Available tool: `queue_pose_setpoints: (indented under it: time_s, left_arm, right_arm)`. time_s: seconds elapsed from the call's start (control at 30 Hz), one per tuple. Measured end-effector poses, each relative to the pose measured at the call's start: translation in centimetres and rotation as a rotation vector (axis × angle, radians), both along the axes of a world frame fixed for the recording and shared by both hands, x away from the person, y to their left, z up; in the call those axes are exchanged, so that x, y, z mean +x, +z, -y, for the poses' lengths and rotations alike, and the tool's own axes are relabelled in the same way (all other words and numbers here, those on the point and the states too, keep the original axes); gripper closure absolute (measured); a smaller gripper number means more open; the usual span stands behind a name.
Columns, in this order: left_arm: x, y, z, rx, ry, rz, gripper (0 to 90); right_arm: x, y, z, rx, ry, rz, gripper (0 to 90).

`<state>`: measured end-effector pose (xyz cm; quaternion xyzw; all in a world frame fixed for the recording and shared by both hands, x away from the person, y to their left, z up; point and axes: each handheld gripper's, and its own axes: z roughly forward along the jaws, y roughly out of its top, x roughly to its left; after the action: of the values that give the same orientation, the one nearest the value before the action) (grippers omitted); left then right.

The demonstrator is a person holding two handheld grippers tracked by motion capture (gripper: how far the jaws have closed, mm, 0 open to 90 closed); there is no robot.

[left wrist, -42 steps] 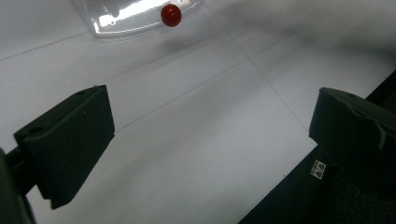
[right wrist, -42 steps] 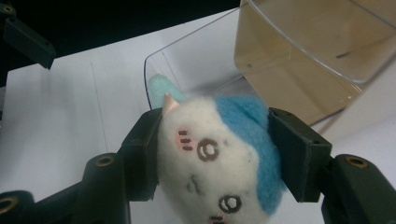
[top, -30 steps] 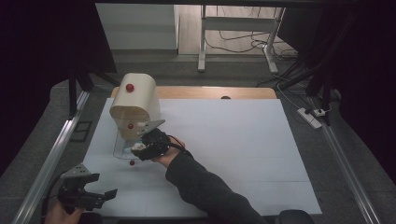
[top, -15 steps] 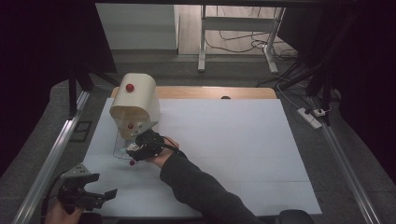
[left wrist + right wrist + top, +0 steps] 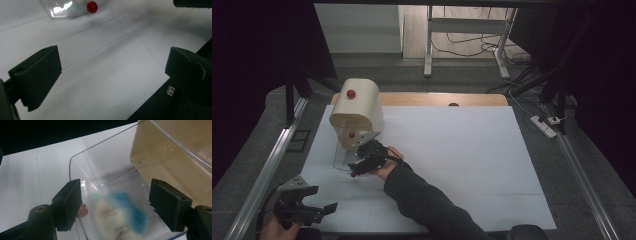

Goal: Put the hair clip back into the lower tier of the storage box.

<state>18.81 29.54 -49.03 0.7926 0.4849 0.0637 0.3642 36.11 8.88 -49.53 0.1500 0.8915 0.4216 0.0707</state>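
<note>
Blue-white object (image 5: 120, 217) in clear tray (image 5: 82, 170) blurred, perhaps small packet.

Blurred white-blue packet (image 5: 117, 217) in clear tray (image 5: 82, 167).

Right forearm in a dark sleeve (image 5: 432, 205), entering from the bottom edge and stretched diagonally up and to the left across the table. Right hand (image 5: 384, 167) wrapped around the right gripper (image 5: 362, 161), tipped downward and pointing left. Jaws of the right gripper just opened, now standing apart, pads (image 5: 70, 197) pressing on nothing. Left hand (image 5: 279, 229) low at the bottom left corner, carrying the left gripper (image 5: 314, 206) roughly level, pointing right. Jaws of the left gripper spread wide, with nothing between them, pads (image 5: 40, 72) clear.
</note>
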Motion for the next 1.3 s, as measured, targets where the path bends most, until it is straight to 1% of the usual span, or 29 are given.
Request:
queue_pose_setpoints:
  time_s: [0.17,0.37,0.47,0.63,0.7,0.73,0.83,0.87,0.93,0.97,1.23,1.3]
  left_arm:
    - [0.0,0.0,0.0,-0.001,0.000,0.000,0.5]
    - [0.0,0.0,0.0,-0.001,0.000,0.001,0.5]
    - [0.0,0.0,0.0,-0.001,0.001,0.001,0.5]
    - [0.0,0.0,0.0,0.001,0.000,0.000,0.5]
    - [0.0,0.0,0.0,0.001,0.000,0.000,0.6]
    - [0.0,0.0,0.0,0.001,0.001,0.000,0.6]
    - [0.0,0.0,0.0,0.001,0.000,-0.001,0.6]
    - [0.0,0.0,0.0,0.001,0.000,-0.001,0.6]
    - [0.0,0.0,0.0,0.001,0.001,-0.001,0.6]
    - [0.0,0.0,0.0,0.000,0.000,-0.001,0.6]
    - [0.0,0.0,0.0,0.000,0.002,-0.002,0.7]
    - [0.0,0.0,0.0,0.001,0.002,-0.002,0.7]
  right_arm:
    - [-0.2,0.4,0.1,0.004,0.005,-0.002,22.5]
    - [-0.4,0.9,0.4,-0.020,0.018,0.011,20.4]
    - [-0.6,1.2,0.7,-0.015,0.021,0.005,19.0]
    - [-1.0,1.6,1.1,-0.022,0.034,-0.012,16.1]
    - [-1.2,1.8,1.2,-0.036,0.042,-0.011,14.8]
    - [-1.3,1.8,1.3,-0.030,0.044,-0.010,14.4]
    - [-1.5,1.9,1.5,-0.045,0.051,-0.012,12.4]
    - [-1.6,1.9,1.6,-0.044,0.051,-0.011,12.1]
    - [-1.7,1.9,1.8,-0.053,0.042,-0.022,8.6]
    - [-1.7,1.9,1.9,-0.057,0.040,-0.024,8.6]
    - [-2.1,2.1,2.5,-0.049,0.044,-0.032,7.0]
    - [-2.1,2.2,2.7,-0.050,0.054,-0.036,6.0]
